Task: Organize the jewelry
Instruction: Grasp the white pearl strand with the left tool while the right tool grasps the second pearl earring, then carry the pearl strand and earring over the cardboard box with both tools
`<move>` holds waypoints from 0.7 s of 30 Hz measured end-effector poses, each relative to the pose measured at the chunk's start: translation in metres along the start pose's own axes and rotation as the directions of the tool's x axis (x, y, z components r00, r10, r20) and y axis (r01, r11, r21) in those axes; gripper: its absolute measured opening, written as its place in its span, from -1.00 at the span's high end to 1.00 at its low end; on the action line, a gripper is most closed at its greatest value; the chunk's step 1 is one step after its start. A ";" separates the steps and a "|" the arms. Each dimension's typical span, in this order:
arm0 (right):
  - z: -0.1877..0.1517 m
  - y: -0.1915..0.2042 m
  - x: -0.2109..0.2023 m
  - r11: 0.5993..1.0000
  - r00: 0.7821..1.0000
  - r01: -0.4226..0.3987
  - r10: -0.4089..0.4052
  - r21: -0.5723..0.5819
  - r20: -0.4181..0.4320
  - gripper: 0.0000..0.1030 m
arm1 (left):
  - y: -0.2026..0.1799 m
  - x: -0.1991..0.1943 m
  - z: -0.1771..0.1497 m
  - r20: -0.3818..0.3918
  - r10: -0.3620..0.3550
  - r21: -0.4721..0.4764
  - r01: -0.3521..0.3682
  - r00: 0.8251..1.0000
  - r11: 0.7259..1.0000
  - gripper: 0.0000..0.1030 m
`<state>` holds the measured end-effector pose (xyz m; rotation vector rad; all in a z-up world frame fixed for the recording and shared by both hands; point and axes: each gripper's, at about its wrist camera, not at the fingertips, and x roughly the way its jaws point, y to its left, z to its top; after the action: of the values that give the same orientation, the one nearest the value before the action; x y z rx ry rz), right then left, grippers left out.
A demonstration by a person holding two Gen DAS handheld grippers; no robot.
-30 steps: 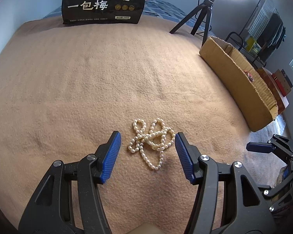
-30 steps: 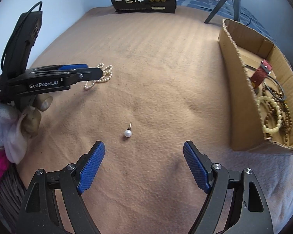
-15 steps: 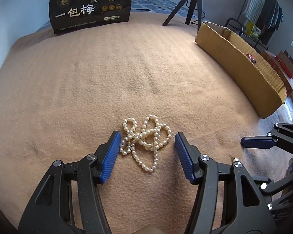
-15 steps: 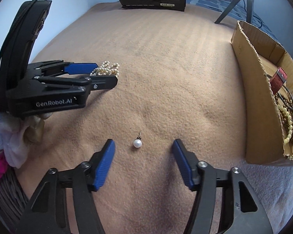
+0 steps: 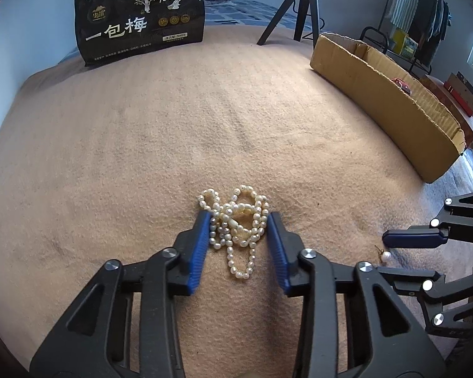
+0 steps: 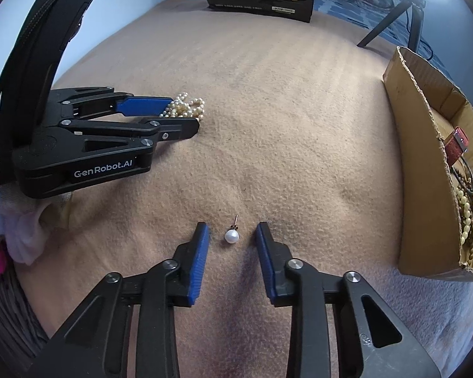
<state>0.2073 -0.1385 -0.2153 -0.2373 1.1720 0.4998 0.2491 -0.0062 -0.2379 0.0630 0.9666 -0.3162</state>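
A tangled white pearl necklace point(image 5: 236, 217) lies on the tan blanket point(image 5: 142, 145). My left gripper point(image 5: 238, 217) straddles it with jaws closing, and both blue pads touch the bunched pearls. A small pearl stud earring point(image 6: 231, 236) lies on the blanket between the pads of my right gripper point(image 6: 231, 230). Those jaws are closing too, with a gap still on each side of the pearl. The right wrist view shows the left gripper point(image 6: 186, 116) at the left, pearls point(image 6: 186, 107) poking out between its fingers. The earring point(image 5: 385, 255) also appears at the right in the left wrist view.
A shallow cardboard box point(image 6: 425, 173) stands at the right, holding a red strap point(image 6: 457, 145) and bead bracelets point(image 6: 466, 214). A black printed bag point(image 5: 142, 25) stands at the blanket's far edge, beside a tripod point(image 5: 299, 9). A gloved hand point(image 6: 22, 230) holds the left gripper.
Both grippers' jaws have narrowed. The left pads came in against the necklace and bunched it. The right gripper moved up to the earring, which now lies between its pads.
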 end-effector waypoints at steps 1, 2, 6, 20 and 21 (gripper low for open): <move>0.000 0.000 0.000 1.000 1.000 0.001 -0.001 -0.002 0.000 0.62 | 0.000 0.000 0.000 0.002 -0.001 -0.001 0.001 1.000 1.000 0.41; -0.002 0.002 -0.001 1.000 1.000 0.004 -0.004 -0.005 -0.001 0.68 | 0.001 0.000 0.000 0.003 -0.002 -0.002 0.002 1.000 1.000 0.46; -0.004 0.007 -0.002 1.000 1.000 0.014 -0.014 -0.020 -0.001 0.84 | 0.002 -0.001 -0.001 0.010 -0.003 -0.006 0.003 1.000 1.000 0.68; -0.005 -0.002 -0.015 1.000 0.999 0.007 -0.007 -0.001 0.034 0.87 | 0.004 -0.011 -0.003 0.032 -0.052 -0.064 0.054 0.998 0.996 0.82; -0.005 -0.003 -0.017 1.000 0.999 0.007 -0.007 0.003 0.039 0.87 | 0.003 -0.013 -0.003 0.035 -0.055 -0.067 0.058 0.998 0.996 0.82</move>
<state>0.1997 -0.1478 -0.2015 -0.2280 1.1332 0.4950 0.2413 0.0005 -0.2294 -0.0316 0.9464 -0.3351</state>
